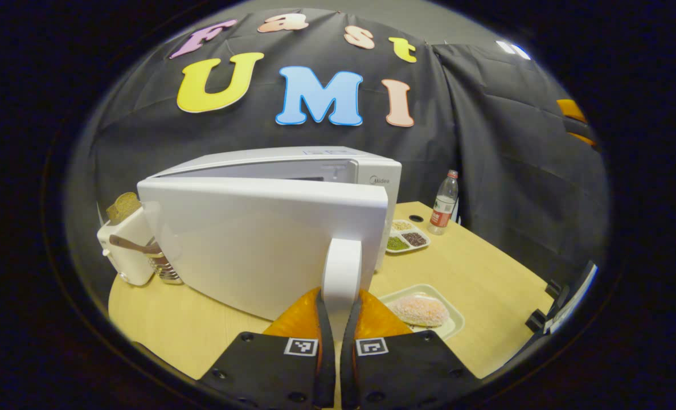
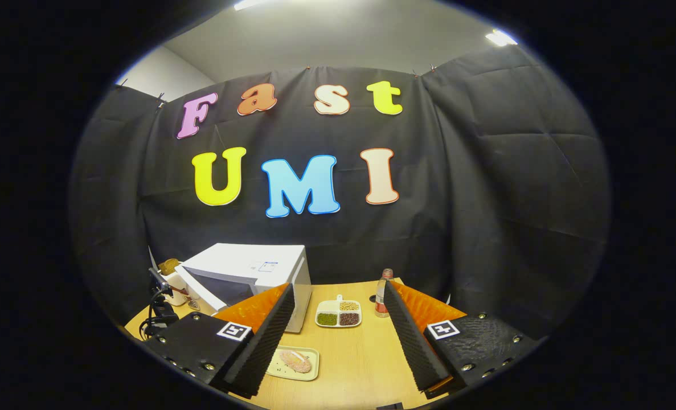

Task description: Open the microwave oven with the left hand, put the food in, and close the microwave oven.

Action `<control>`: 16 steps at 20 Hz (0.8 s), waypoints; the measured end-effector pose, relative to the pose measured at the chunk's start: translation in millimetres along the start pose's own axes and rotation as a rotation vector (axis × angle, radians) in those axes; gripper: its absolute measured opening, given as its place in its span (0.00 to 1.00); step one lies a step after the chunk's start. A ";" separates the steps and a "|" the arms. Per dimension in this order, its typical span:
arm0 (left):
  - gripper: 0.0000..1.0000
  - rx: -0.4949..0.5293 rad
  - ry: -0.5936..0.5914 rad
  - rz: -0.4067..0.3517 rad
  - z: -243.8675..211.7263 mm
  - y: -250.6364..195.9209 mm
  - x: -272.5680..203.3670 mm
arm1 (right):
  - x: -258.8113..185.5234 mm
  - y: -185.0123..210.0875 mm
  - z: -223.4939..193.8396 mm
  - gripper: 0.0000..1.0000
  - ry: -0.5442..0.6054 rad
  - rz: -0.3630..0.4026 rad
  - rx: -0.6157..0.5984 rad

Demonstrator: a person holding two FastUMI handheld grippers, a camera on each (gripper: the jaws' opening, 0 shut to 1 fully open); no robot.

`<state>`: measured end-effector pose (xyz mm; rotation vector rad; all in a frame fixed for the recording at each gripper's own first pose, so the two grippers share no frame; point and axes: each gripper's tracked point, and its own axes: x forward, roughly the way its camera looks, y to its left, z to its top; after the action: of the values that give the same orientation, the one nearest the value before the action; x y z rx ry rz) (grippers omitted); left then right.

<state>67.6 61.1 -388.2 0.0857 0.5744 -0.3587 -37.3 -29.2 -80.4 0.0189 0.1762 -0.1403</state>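
Note:
A white microwave oven (image 1: 338,171) stands on the wooden table, its door (image 1: 258,239) swung partly open toward me. My left gripper (image 1: 338,310) is shut on the door's white vertical handle (image 1: 342,267). The food, a pinkish breaded piece (image 1: 420,310), lies on a pale tray (image 1: 454,319) to the right of the handle. In the right gripper view, my right gripper (image 2: 338,330) hangs open above the table, with the microwave oven (image 2: 246,270) at left and the food (image 2: 295,360) on its tray (image 2: 309,364) below its left finger.
A white toaster (image 1: 127,245) with a bread slice stands left of the microwave, beside a metal utensil (image 1: 164,267). A divided dish of grains (image 1: 406,236) (image 2: 338,313) and a plastic bottle (image 1: 443,202) (image 2: 382,293) sit at the table's back right.

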 end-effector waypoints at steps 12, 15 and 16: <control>0.11 0.101 0.090 -0.128 -56.2 70.3 -119.0 | -25.9 125.5 -17.0 0.96 0.001 0.118 -0.014; 0.11 0.131 0.125 -0.162 -64.9 88.8 -134.9 | -29.4 148.0 -19.8 0.96 0.008 0.147 -0.029; 0.12 0.128 0.143 -0.171 -68.6 96.4 -140.5 | -31.1 155.7 -19.3 0.96 0.007 0.154 -0.034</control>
<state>-43.1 206.6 -370.9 0.1878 0.7024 -0.5586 -49.1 129.8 -93.0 -0.0009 0.1831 0.0169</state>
